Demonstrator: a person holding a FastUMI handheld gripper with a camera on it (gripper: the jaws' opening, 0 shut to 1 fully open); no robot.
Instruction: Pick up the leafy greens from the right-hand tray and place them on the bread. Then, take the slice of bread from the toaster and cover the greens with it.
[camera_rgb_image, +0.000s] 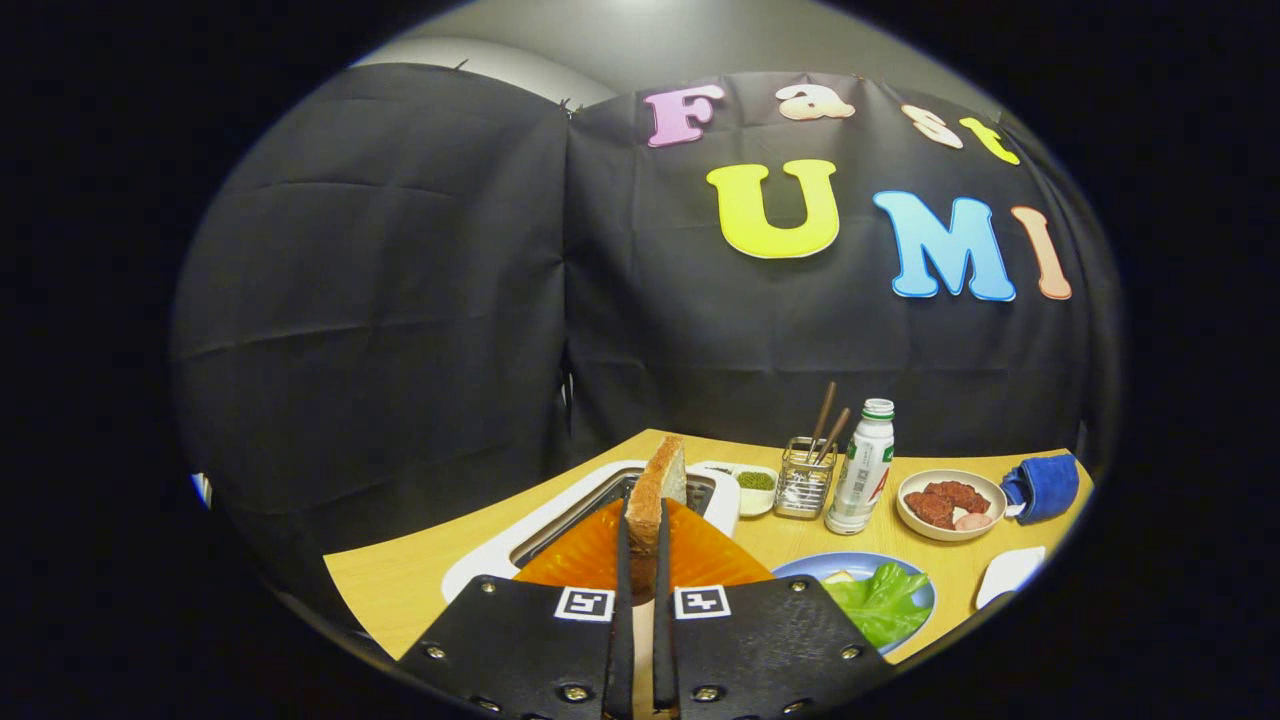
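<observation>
Now, gripper (641, 545) clamped on the bread slice (657, 492) over the white toaster (540, 525), leafy greens (882, 598) on the blue plate (925, 590) near right, bottle (862, 467) farther off.

The gripper (641, 560), fingers pressed on the bread slice (655, 495), hides that slice's lower part and much of the toaster (600, 500); the leafy greens (880, 600) cover most of the plate (905, 572), while the white tray (1008, 572) is cut off.

The bottle (862, 466) and chopstick holder (805, 479) crowd the table's (400, 585) far side beyond the blue plate (815, 568); its left stays open.
</observation>
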